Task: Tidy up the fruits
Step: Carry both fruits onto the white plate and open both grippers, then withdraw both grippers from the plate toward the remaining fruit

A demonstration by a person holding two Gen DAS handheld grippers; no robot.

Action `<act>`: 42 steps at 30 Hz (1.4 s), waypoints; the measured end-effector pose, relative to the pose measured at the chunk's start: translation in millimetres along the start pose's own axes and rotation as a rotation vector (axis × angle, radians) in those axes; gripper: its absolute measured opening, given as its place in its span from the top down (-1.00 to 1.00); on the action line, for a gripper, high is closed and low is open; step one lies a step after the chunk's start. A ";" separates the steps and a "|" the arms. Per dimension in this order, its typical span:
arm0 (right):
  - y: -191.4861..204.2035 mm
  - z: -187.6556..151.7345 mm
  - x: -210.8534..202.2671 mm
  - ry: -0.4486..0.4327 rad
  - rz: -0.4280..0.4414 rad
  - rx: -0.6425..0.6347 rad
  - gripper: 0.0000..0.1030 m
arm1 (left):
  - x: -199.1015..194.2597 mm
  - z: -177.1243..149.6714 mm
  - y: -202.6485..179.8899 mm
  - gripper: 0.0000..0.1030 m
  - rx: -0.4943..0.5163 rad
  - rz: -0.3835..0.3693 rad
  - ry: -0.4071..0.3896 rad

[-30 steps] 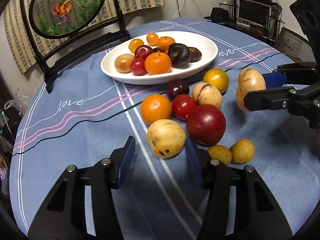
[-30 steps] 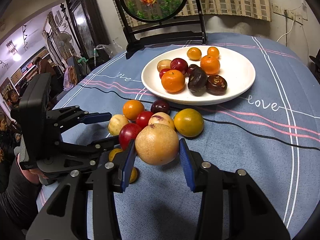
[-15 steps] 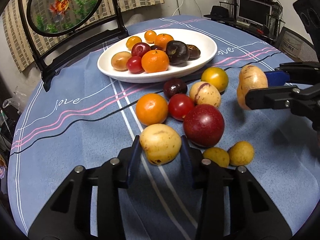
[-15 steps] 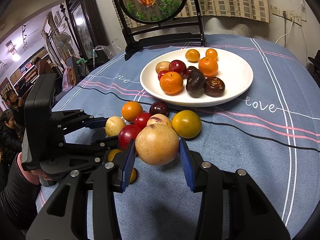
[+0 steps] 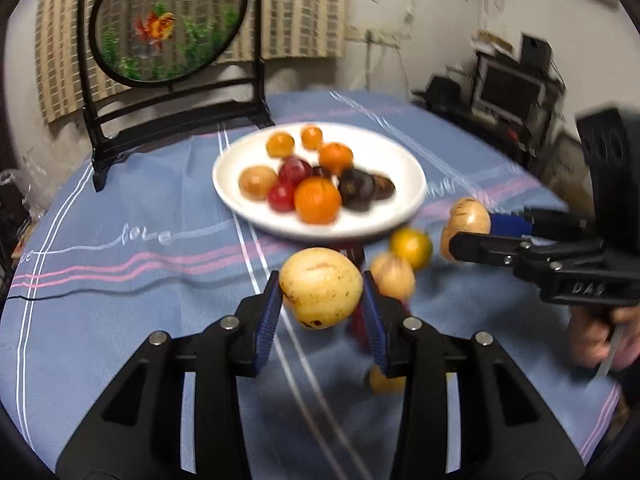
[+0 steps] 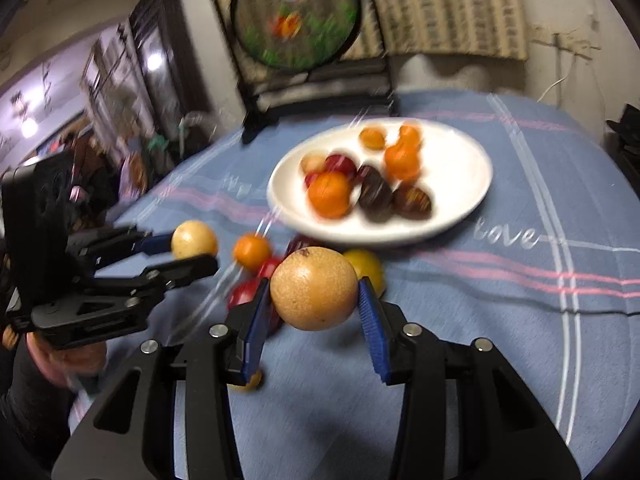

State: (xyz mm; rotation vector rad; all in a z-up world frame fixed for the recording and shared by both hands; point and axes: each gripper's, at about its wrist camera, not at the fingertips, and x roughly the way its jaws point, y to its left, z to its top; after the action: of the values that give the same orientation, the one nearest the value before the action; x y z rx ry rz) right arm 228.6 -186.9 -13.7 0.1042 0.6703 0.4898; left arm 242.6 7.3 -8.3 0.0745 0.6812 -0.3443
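Note:
My left gripper (image 5: 321, 303) is shut on a pale yellow fruit (image 5: 321, 287) and holds it above the blue cloth. My right gripper (image 6: 314, 306) is shut on a tan round fruit (image 6: 314, 289), also lifted; it shows in the left wrist view (image 5: 468, 222) too. The white plate (image 5: 404, 168) holds several oranges, red plums and dark fruits. Loose fruits lie in front of the plate: an orange (image 6: 252, 251), a yellow one (image 5: 411, 242), red ones (image 6: 244, 294), partly hidden behind the held fruits.
A round fish-painting screen on a black stand (image 5: 168, 24) stands behind the plate. The blue tablecloth (image 5: 120, 272) covers the round table. A monitor and clutter (image 5: 512, 88) sit beyond the far right edge.
My left gripper closed on the pale yellow fruit and lifted it off the cloth. Both grippers have risen and both views are blurred by motion.

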 end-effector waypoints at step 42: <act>-12.2 2.6 11.9 0.095 -0.022 -0.043 -0.31 | -11.5 -7.0 32.4 -0.96 -0.164 0.254 -0.048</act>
State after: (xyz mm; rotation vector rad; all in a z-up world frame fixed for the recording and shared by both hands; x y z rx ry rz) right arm 243.2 -192.0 -21.5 0.0328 0.7525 0.4901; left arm 240.9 42.4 -7.8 -0.0038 0.6417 -0.0452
